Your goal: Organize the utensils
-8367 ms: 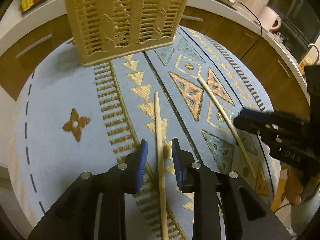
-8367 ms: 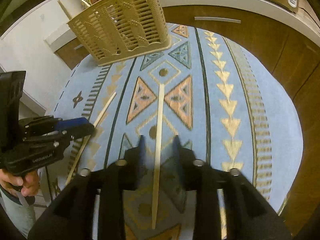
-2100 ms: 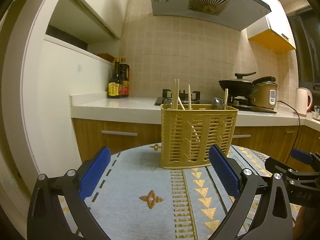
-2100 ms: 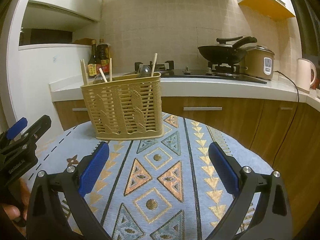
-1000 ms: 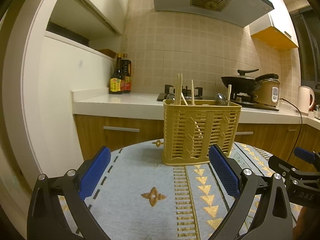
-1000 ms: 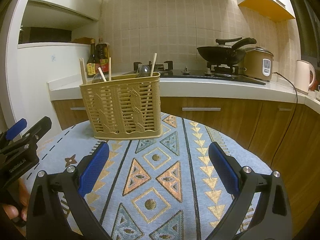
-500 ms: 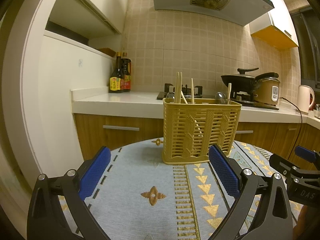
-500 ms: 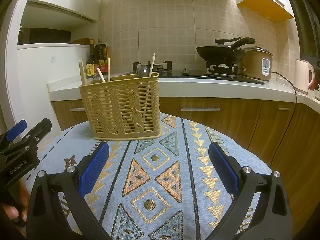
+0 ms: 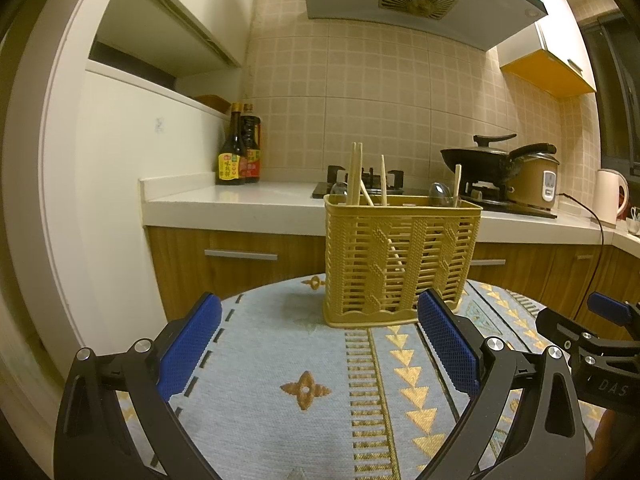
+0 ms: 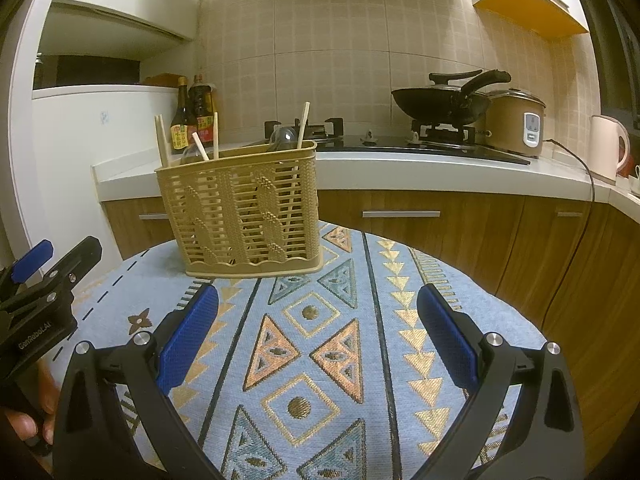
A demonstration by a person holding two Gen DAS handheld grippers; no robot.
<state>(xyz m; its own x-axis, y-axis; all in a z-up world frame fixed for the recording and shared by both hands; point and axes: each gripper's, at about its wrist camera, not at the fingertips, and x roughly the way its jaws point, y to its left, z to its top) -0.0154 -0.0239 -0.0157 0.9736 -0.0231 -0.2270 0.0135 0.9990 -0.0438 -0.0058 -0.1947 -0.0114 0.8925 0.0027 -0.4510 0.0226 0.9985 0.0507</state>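
Note:
A tan slotted utensil basket (image 9: 400, 260) stands upright at the far side of the round table; it also shows in the right wrist view (image 10: 244, 216). Several wooden chopsticks (image 9: 354, 174) and spoon bowls (image 9: 439, 194) stick out of its top; the chopsticks also show in the right wrist view (image 10: 162, 140). My left gripper (image 9: 320, 344) is open and empty, held low over the cloth in front of the basket. My right gripper (image 10: 316, 340) is open and empty, to the right of the left one. Each gripper shows at the edge of the other's view.
The table wears a blue patterned cloth (image 10: 320, 360). Behind it runs a white kitchen counter (image 9: 240, 204) with sauce bottles (image 9: 240, 148), a gas hob with a black wok (image 10: 444, 100), a rice cooker (image 10: 520, 120) and a kettle (image 10: 608, 148). Wooden cabinet fronts lie below.
8.4 s ago each gripper straddled a chopstick lying on the cloth; now both are open and empty and the cloth shows none. Over the last second both views shifted only slightly.

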